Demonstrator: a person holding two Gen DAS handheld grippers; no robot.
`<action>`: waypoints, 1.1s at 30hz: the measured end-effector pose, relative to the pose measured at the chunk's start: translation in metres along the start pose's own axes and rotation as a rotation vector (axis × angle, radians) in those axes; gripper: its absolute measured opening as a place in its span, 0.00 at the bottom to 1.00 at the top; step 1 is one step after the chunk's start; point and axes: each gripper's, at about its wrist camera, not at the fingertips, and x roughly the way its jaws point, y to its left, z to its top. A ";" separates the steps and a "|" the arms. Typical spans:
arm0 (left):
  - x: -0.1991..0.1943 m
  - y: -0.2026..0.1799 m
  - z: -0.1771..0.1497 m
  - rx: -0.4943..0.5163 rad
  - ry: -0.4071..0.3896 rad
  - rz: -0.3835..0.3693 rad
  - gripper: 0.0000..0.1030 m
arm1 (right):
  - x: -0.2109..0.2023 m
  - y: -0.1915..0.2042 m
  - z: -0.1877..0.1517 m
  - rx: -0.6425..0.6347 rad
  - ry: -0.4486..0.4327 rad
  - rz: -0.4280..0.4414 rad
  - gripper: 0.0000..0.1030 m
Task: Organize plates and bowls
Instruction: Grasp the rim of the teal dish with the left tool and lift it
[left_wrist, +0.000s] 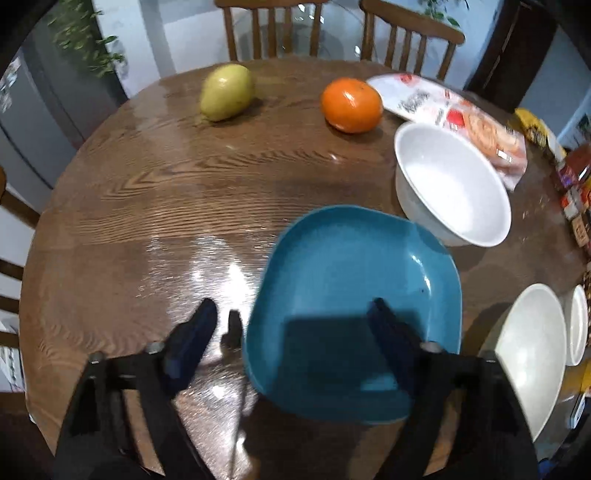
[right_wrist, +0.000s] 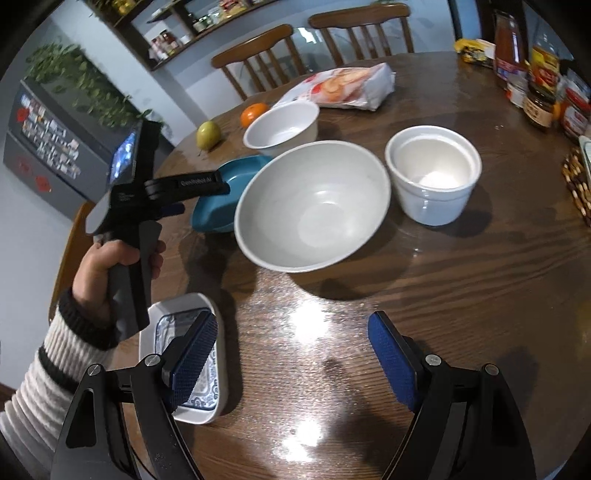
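A blue squarish plate (left_wrist: 354, 295) lies on the round wooden table (left_wrist: 147, 206). My left gripper (left_wrist: 295, 317) hovers open over the plate's near-left rim: one finger stands over the plate's inside, the other outside over bare wood, with a gap to the rim. In the right wrist view a hand (right_wrist: 110, 266) holds that left gripper (right_wrist: 218, 188) over the blue plate (right_wrist: 240, 173). My right gripper (right_wrist: 293, 336) is open above bare table, with nothing between its pads. Beyond it sits a large white bowl (right_wrist: 314, 206). A small blue-patterned rectangular dish (right_wrist: 184, 310) lies under its left finger.
A white bowl (left_wrist: 450, 184) stands beyond the blue plate, and two nested white ramekins (right_wrist: 432, 173) are to the right. A pear (left_wrist: 227, 92), an orange (left_wrist: 351, 105) and a bread bag (left_wrist: 472, 118) lie at the far side. Jars (right_wrist: 539, 96) crowd the right edge. Chairs (left_wrist: 273, 29) ring the table.
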 end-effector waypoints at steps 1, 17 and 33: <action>0.003 -0.001 0.001 0.008 0.010 -0.002 0.57 | -0.001 -0.001 0.000 0.002 -0.005 -0.003 0.82; -0.006 0.013 -0.018 0.053 0.052 0.018 0.10 | 0.004 0.010 0.006 -0.069 0.004 0.012 0.82; -0.033 0.088 -0.066 0.052 0.125 0.042 0.09 | 0.057 0.104 0.048 -0.321 0.033 0.081 0.82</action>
